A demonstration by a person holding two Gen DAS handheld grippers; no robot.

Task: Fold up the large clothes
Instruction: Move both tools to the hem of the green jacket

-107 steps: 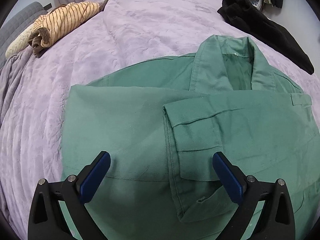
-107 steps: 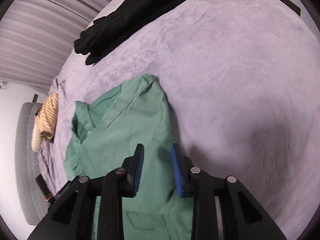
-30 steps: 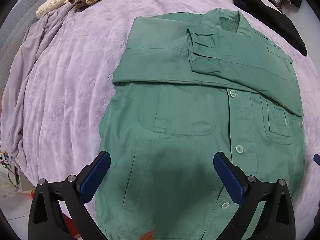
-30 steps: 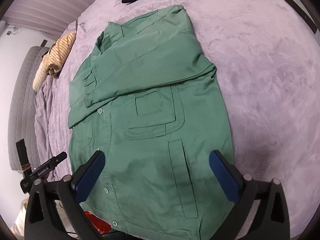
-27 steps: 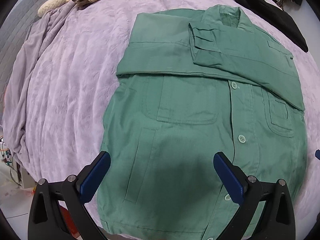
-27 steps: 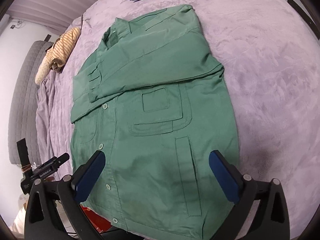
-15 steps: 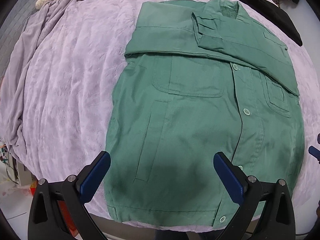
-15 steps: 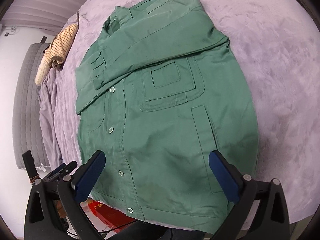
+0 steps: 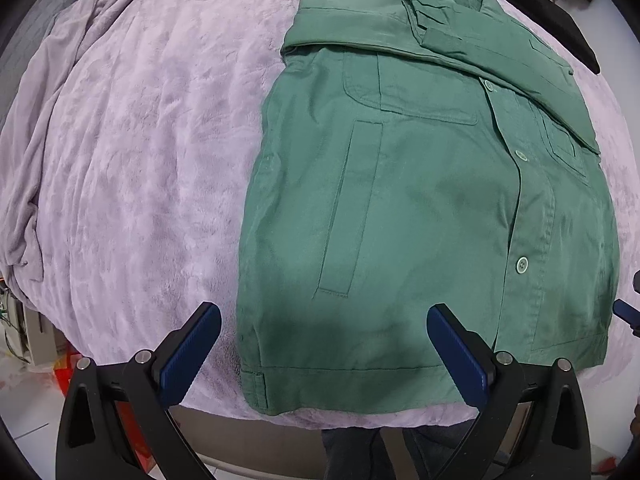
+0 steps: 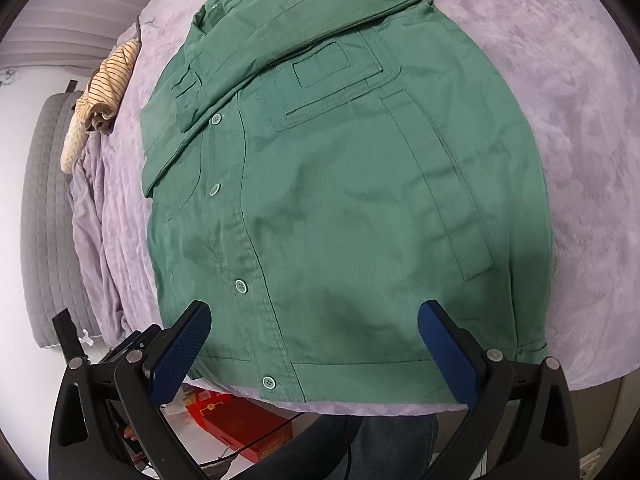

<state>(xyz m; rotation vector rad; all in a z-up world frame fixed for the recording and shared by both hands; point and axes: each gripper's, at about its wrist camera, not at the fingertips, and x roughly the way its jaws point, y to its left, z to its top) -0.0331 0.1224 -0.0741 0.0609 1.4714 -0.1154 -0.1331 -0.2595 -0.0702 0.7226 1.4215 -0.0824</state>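
Observation:
A green button-front jacket [image 9: 424, 184] [image 10: 340, 192] lies flat on the lilac bedspread, both sleeves folded across its chest near the collar, its hem at the bed's near edge. My left gripper [image 9: 324, 350] hovers open above the hem's left half, nothing between its blue pads. Over the hem's right half my right gripper [image 10: 314, 350] is likewise open and holds nothing. The right gripper's tip [image 9: 626, 312] shows at the right edge of the left wrist view.
The lilac bedspread [image 9: 140, 140] covers the bed. A striped beige garment [image 10: 106, 80] lies near the grey headboard [image 10: 44, 200]. A black garment [image 9: 548, 16] lies at the far right. A red box [image 10: 244, 420] sits on the floor. The person's dark trousers [image 10: 396, 440] are below the bed edge.
Both grippers have pulled back from the sleeves toward the bed's near edge. The right gripper, narrow 3.6 s ago, stands wide open. The hem and bed edge have come into view.

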